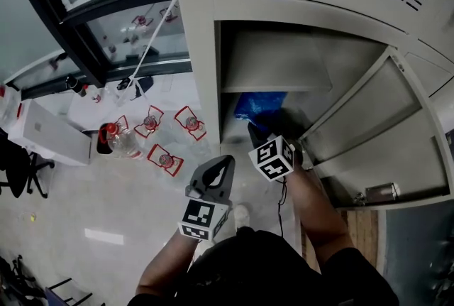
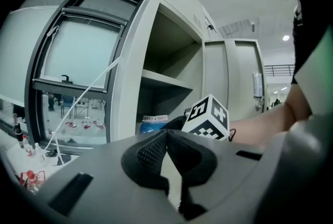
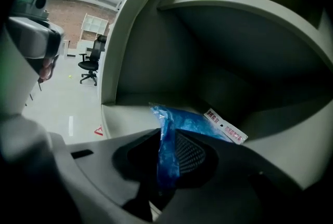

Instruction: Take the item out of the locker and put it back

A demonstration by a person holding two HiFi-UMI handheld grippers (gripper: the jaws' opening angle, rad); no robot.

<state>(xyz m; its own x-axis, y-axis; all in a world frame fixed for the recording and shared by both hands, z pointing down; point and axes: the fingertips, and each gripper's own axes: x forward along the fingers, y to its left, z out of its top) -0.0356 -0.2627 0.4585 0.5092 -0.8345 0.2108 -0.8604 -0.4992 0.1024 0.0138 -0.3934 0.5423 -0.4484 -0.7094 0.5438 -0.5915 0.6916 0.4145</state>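
Note:
A blue plastic bag (image 1: 261, 104) with a white printed header lies on the lower shelf inside the open grey locker (image 1: 198, 49). My right gripper (image 1: 257, 126) reaches into that compartment; in the right gripper view the bag's near edge (image 3: 167, 150) stands pinched between the two pads, and the gripper (image 3: 165, 137) is shut on it. My left gripper (image 1: 223, 161) hangs outside, in front of the locker's left post, shut with nothing in it (image 2: 166, 133). From the left gripper view the bag (image 2: 153, 123) shows behind the right gripper's marker cube (image 2: 208, 116).
The locker door (image 1: 383, 134) stands swung open to the right, with a latch (image 1: 379, 192) on its lower edge. A shelf (image 1: 284, 70) roofs the compartment. To the left are a window frame (image 1: 106, 6), a white box (image 1: 42, 133) and several red-framed items (image 1: 163, 155) on the floor.

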